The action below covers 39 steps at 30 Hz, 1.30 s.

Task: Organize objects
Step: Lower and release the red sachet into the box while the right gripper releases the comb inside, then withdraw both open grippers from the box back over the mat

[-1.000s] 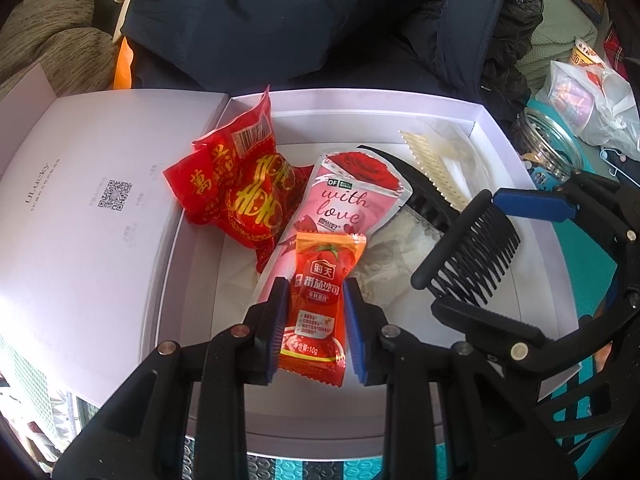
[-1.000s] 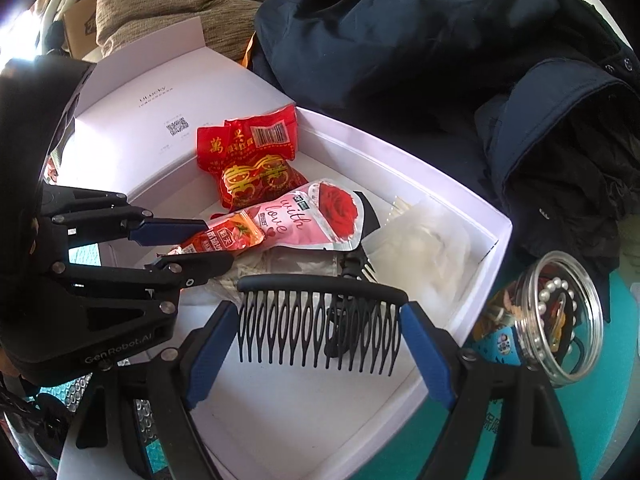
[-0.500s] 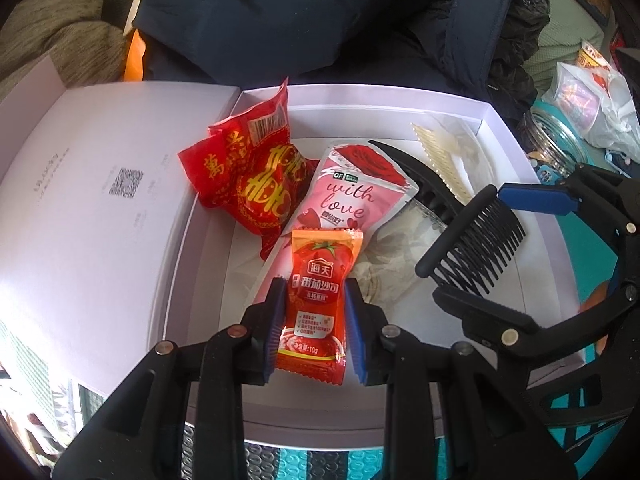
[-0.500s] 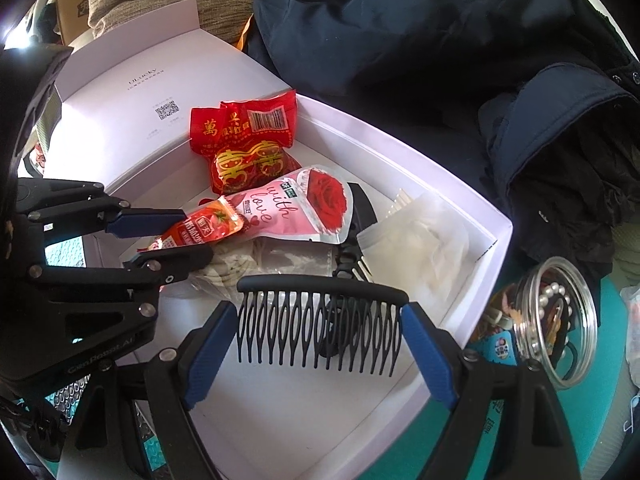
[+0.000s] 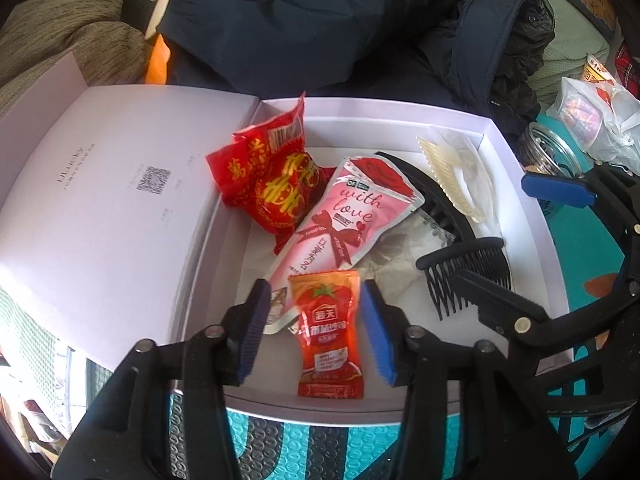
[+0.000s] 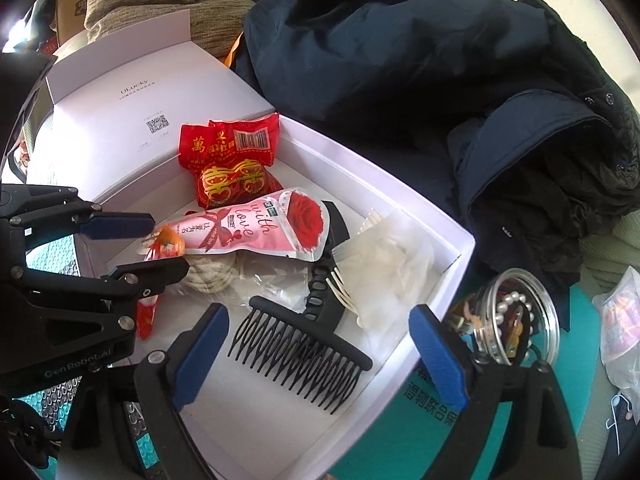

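Note:
An orange-red ketchup packet lies on the floor of the pale lilac box. My left gripper straddles it, its jaws opening, with a gap between each pad and the packet. A black hair comb rests tilted on the box floor, teeth toward me. My right gripper stands over it with its jaws opening wide, neither pad touching the comb. In the left wrist view the comb lies below the right gripper. The left gripper shows at the left of the right wrist view.
The box also holds a red snack bag, a pink "with love" pouch, a large black comb and a cream comb. Its lid lies open to the left. A dark jacket lies behind, a bead jar to the right.
The left jaws have parted and the ketchup packet has dropped onto the box floor. The right jaws have widened, and the comb has fallen from between them and lies tilted in the box.

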Motion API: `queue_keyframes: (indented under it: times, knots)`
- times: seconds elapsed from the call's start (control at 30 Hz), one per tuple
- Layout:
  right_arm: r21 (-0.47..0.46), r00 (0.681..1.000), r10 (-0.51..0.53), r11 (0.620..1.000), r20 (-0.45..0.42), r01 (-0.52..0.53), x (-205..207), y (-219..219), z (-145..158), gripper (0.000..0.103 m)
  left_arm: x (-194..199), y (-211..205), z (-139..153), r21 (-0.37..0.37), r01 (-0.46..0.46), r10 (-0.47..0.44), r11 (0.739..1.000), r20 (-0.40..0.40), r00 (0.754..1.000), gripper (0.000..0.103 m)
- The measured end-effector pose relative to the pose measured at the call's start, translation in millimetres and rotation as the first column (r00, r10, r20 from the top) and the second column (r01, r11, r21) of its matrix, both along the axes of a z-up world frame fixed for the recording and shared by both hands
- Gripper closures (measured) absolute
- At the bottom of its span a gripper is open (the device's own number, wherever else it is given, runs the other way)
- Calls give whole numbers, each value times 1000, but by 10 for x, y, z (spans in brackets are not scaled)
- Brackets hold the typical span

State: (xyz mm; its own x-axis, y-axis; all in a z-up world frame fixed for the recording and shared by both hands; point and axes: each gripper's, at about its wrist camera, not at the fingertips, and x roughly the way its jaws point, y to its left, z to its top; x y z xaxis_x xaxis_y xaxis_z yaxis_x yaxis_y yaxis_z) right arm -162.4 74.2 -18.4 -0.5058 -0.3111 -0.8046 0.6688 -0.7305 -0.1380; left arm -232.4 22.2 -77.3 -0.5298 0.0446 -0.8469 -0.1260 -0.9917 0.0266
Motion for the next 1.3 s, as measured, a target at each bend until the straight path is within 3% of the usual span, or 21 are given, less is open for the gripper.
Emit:
queue_keyframes:
  times: [0.1, 0.47, 0.77, 1.03, 1.3]
  knots:
    - [-1, 1000, -7, 1000, -6, 7, -53, 107, 47, 11, -25, 34, 67, 9, -6, 6, 1000, -1, 1000, 45]
    - [-11, 998, -36, 999, -54, 35, -39, 195, 256, 11, 35, 0, 388, 33, -11, 13, 999, -51, 999, 45]
    - [-50, 989, -48, 998, -143, 42, 81, 282, 670, 11, 230, -63, 828, 53, -65, 71, 996, -119, 990, 37]
    - [-104, 980, -52, 994, -194, 32, 293, 362, 1066, 11, 523, -153, 1254, 67, -93, 104, 993, -195, 975, 21]
    - [-158, 972, -66, 987, -227, 30, 569, 446, 1430, 10, 893, -234, 1602, 67, -112, 126, 991, -257, 958, 11]
